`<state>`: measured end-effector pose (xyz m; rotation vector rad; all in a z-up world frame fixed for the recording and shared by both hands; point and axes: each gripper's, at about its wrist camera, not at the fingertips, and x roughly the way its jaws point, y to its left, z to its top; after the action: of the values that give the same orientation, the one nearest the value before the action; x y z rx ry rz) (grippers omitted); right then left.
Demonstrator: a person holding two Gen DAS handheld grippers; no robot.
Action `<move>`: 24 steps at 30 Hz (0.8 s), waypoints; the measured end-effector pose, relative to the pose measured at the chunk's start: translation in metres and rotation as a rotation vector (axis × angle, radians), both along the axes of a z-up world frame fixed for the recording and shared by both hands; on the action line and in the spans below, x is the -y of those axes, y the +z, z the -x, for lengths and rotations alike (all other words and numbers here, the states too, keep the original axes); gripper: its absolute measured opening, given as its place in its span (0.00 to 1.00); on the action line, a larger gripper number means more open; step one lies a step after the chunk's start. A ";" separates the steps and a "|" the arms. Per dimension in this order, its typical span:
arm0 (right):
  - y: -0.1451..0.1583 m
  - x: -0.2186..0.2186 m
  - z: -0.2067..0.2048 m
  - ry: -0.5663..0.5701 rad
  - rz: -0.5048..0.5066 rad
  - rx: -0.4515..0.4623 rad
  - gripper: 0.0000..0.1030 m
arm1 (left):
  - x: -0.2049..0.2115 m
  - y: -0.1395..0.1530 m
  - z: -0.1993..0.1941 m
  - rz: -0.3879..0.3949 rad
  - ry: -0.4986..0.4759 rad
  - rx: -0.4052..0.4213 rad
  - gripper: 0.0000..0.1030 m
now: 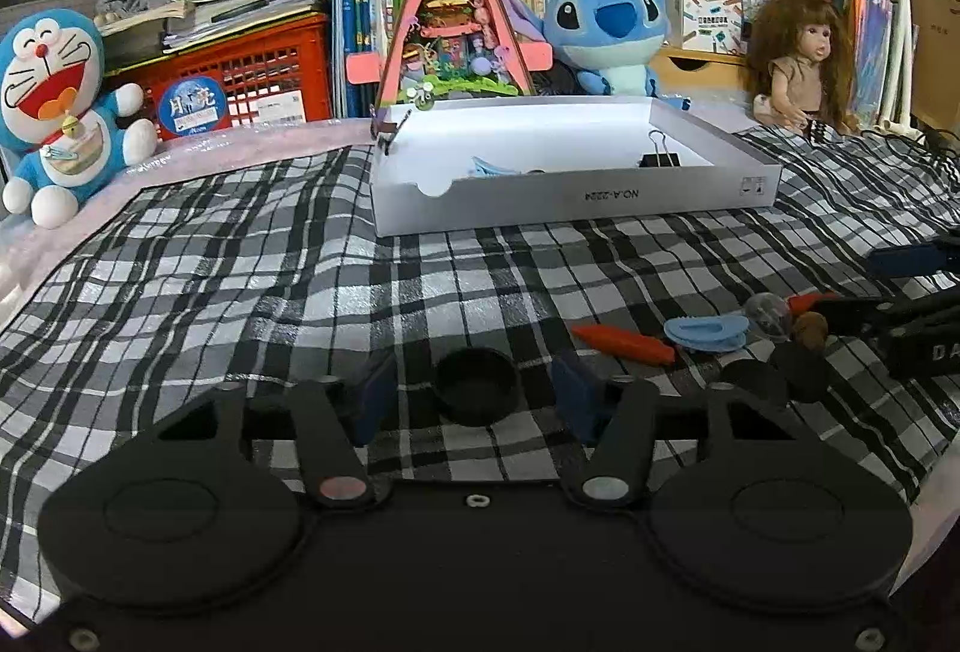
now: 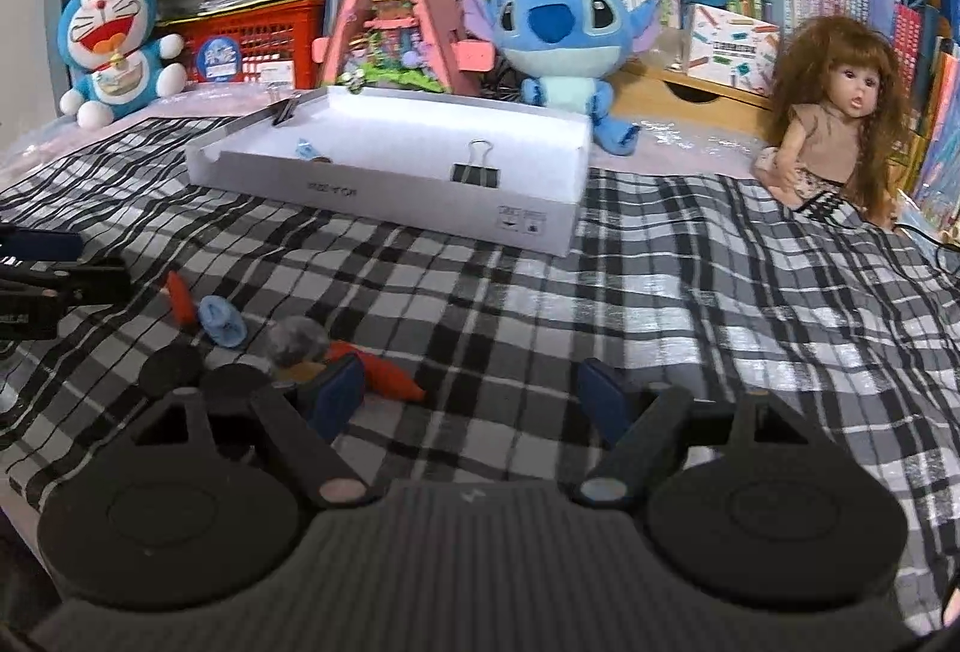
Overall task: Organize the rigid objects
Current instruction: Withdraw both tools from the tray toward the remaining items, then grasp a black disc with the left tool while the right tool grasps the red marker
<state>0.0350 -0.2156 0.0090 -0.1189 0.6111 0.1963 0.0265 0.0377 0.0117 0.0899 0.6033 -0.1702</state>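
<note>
Left gripper (image 1: pixel 477 394): fingers apart, straddling a black round cap (image 1: pixel 477 385) on the checked cloth (image 1: pixel 240 292). The blue pads (image 1: pixel 378 397) stand clear of the cap on both sides.

Right gripper (image 2: pixel 474 400): fingers wide apart over bare cloth, nothing between them. Its left pad (image 2: pixel 339 391) sits just beside an orange carrot piece (image 2: pixel 390 379).

At 2 o'clock from the left gripper lies a cluster: orange carrot (image 1: pixel 624 343), blue slipper-shaped piece (image 1: pixel 705 331), clear ball (image 1: pixel 768 316), two black discs (image 1: pixel 753 382).

The white box (image 1: pixel 576 196) stands at 12 o'clock, holding a black binder clip (image 1: pixel 660 154) and a blue item (image 1: pixel 489 167).
</note>
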 end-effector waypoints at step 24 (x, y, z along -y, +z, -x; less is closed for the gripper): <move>-0.004 0.009 -0.005 -0.125 -0.043 -0.032 0.78 | 0.004 0.001 0.002 0.036 -0.019 0.016 0.29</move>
<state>0.0399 -0.2249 0.0047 -0.0358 0.6439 0.0907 0.0247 0.0338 0.0125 0.0625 0.5837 -0.1988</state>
